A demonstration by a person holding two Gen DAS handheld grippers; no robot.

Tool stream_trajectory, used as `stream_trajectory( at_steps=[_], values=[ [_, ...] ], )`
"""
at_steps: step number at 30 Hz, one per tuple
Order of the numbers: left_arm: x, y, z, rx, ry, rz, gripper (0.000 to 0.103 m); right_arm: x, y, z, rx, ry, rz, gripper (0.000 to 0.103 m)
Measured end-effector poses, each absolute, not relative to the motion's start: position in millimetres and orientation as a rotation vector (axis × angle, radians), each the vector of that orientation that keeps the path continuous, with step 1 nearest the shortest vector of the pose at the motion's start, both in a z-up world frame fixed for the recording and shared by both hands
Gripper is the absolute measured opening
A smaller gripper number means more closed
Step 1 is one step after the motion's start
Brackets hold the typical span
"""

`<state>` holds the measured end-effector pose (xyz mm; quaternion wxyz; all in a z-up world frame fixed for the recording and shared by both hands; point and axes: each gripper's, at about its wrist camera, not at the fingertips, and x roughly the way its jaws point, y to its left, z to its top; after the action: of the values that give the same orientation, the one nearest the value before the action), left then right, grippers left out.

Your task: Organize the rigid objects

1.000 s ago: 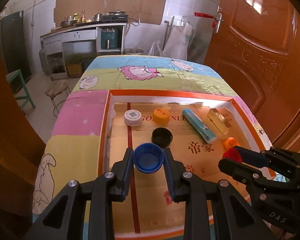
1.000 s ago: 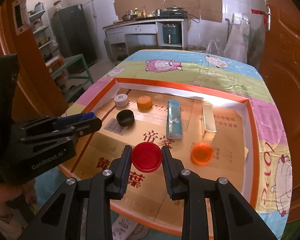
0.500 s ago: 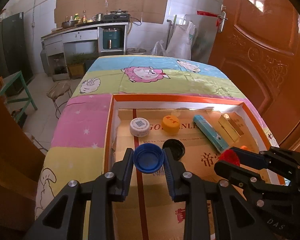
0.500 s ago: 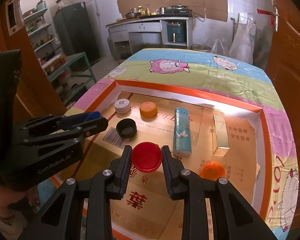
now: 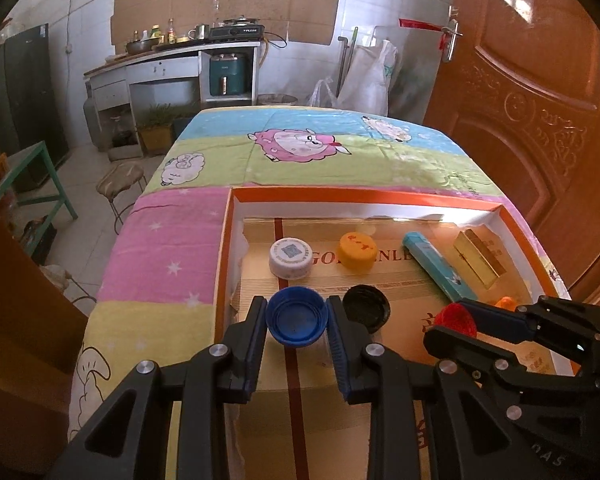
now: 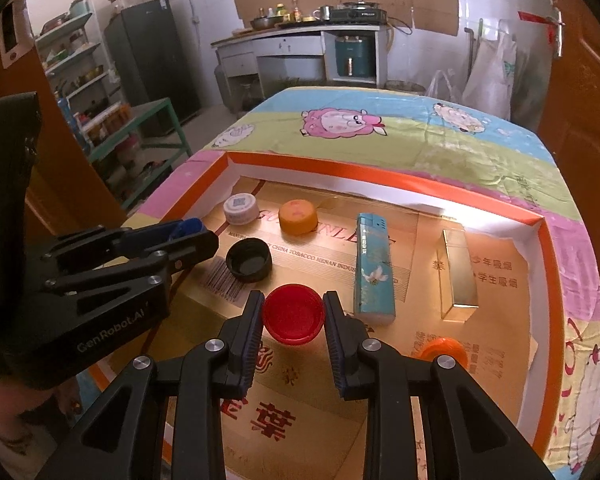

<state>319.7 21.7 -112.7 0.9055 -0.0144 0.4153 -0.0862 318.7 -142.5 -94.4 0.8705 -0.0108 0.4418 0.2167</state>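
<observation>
My left gripper (image 5: 297, 320) is shut on a blue bottle cap (image 5: 297, 317), hollow side up, over the left part of a shallow orange-rimmed cardboard box (image 5: 364, 194). My right gripper (image 6: 294, 314) is shut on a red cap (image 6: 294, 313) above the box floor. On that floor lie a white cap (image 6: 241, 208), a yellow-orange cap (image 6: 298, 216), a black cap (image 6: 249, 259), a teal lighter (image 6: 373, 266), a gold rectangular block (image 6: 458, 276) and an orange cap (image 6: 444, 351). Each gripper shows in the other's view, the right gripper (image 5: 460, 320) among them.
The box rests on a table under a cartoon-sheep cloth (image 5: 300, 148). A brown wooden door (image 5: 540, 100) stands close on the right. A stool (image 5: 122, 176) and green shelving (image 6: 140, 128) stand left of the table, with a kitchen counter (image 6: 300, 36) behind.
Both grippers, each still holding its cap, have shifted forward over the box floor toward the row of caps and sunk slightly. The caps lying in the box have not moved.
</observation>
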Motion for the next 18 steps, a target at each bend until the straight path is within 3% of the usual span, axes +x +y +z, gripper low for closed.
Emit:
stream_trajectory(
  at_steps=[18],
  values=[
    [322.9, 20.4, -119.7, 0.006, 0.869, -0.160, 0.030, 323.3, -137.4, -101.3, -0.025, 0.938, 0.453, 0.031]
  ],
)
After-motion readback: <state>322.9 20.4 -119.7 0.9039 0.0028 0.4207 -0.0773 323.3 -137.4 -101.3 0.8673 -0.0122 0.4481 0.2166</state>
